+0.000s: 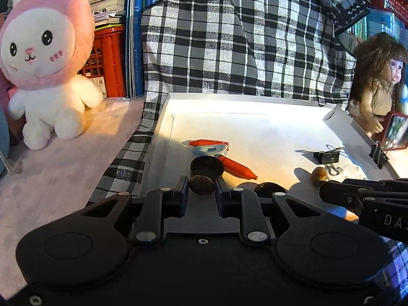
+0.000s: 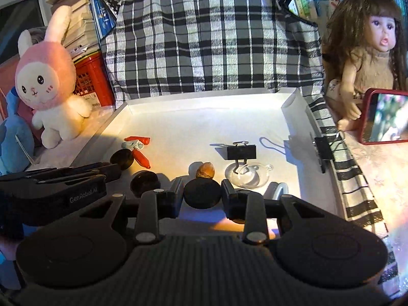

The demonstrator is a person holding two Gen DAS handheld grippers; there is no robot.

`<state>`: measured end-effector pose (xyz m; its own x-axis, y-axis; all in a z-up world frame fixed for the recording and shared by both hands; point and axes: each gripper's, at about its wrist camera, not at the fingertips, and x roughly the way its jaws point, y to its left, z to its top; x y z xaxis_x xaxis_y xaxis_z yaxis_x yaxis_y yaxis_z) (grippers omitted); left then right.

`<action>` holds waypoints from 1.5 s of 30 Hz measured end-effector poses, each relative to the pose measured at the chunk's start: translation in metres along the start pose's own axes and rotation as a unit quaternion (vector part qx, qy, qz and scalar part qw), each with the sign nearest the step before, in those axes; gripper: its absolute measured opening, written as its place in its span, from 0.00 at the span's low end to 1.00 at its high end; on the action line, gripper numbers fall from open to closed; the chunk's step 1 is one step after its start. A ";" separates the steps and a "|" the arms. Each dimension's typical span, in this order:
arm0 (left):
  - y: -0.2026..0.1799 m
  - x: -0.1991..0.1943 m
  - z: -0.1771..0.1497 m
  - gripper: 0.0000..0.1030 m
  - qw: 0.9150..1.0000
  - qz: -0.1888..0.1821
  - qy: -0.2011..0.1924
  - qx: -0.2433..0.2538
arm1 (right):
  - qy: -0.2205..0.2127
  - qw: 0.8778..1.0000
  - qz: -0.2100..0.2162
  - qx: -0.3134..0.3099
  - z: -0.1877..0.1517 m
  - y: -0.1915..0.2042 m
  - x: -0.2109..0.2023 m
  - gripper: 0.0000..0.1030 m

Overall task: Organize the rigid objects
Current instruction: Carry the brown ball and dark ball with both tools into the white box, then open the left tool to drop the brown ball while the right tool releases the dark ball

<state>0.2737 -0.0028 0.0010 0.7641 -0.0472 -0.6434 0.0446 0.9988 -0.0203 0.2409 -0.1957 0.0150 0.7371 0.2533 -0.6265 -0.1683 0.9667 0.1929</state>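
While lit, white tray (image 2: 293,107) holds binder clip (image 2: 241,152).

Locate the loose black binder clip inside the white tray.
In the right wrist view the black binder clip stands right of centre on the white tray, just behind the clear suction cup and right of the acorn.

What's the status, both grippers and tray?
Left gripper shut on brown nut. Right gripper shut on black disc. White tray ahead, binder clip nearby.
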 end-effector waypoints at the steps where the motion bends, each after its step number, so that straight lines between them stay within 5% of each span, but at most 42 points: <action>1: 0.000 0.002 0.001 0.20 1.000 0.000 -0.001 0.002 | 0.003 1.000 0.001 0.002 0.001 -0.001 0.003 0.36; 19: -0.004 0.046 0.027 0.21 1.000 0.011 0.004 0.022 | 0.020 1.000 -0.017 -0.013 0.027 0.000 0.042 0.36; 37: -0.009 0.013 0.001 0.20 0.999 0.015 -0.007 0.038 | 0.025 0.999 -0.018 -0.034 0.012 0.010 0.025 0.39; 40: -0.007 0.012 0.001 0.25 0.999 0.012 -0.009 0.029 | 0.021 0.999 -0.015 -0.028 0.012 0.008 0.024 0.41; 42: -0.007 0.009 0.002 0.34 0.999 0.007 -0.009 0.031 | 0.017 1.000 -0.011 -0.022 0.013 0.006 0.021 0.53; 45: -0.009 0.000 0.003 0.46 0.999 0.008 -0.025 0.038 | 0.007 1.000 -0.006 -0.016 0.014 0.004 0.013 0.55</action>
<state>0.2753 -0.0121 0.0038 0.7960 -0.0330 -0.6044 0.0789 0.9956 0.0496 0.2591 -0.1889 0.0180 0.7295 0.2421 -0.6397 -0.1801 0.9702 0.1618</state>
